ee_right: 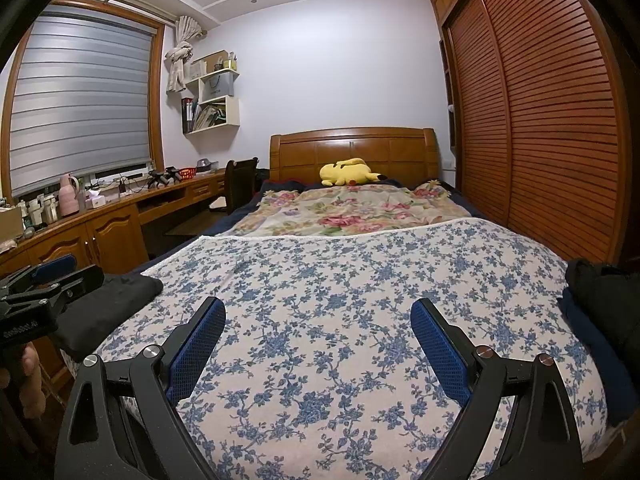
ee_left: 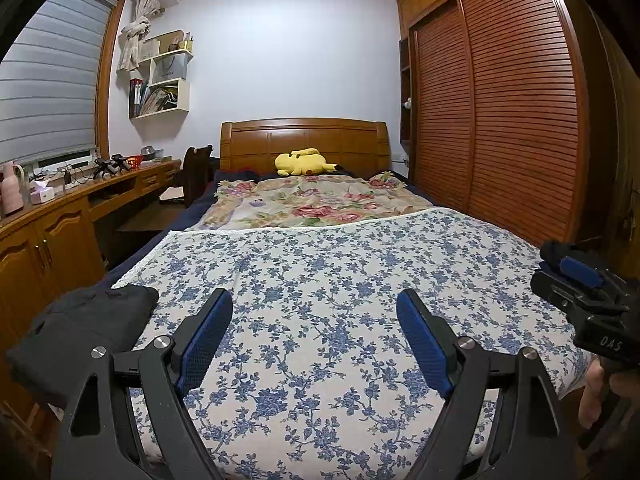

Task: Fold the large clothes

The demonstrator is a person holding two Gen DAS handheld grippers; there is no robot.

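A folded black garment [ee_left: 84, 328] lies at the bed's left front corner; it also shows in the right wrist view [ee_right: 112, 300]. A pile of dark navy and black clothes [ee_right: 600, 320] sits at the bed's right edge. My left gripper [ee_left: 316, 300] is open and empty, held above the blue floral sheet [ee_left: 320, 272]. My right gripper [ee_right: 318, 308] is open and empty above the same sheet [ee_right: 340, 280]. Each gripper shows in the other's view: the right one [ee_left: 580, 280] at the right edge, the left one [ee_right: 48, 276] at the left edge.
A rose-patterned blanket [ee_left: 316, 200] and a yellow plush toy [ee_left: 304, 162] lie toward the headboard. A wooden desk with cabinets [ee_left: 60, 216] runs along the left wall, with a chair [ee_left: 196, 172]. A slatted wooden wardrobe [ee_left: 500, 120] stands along the right.
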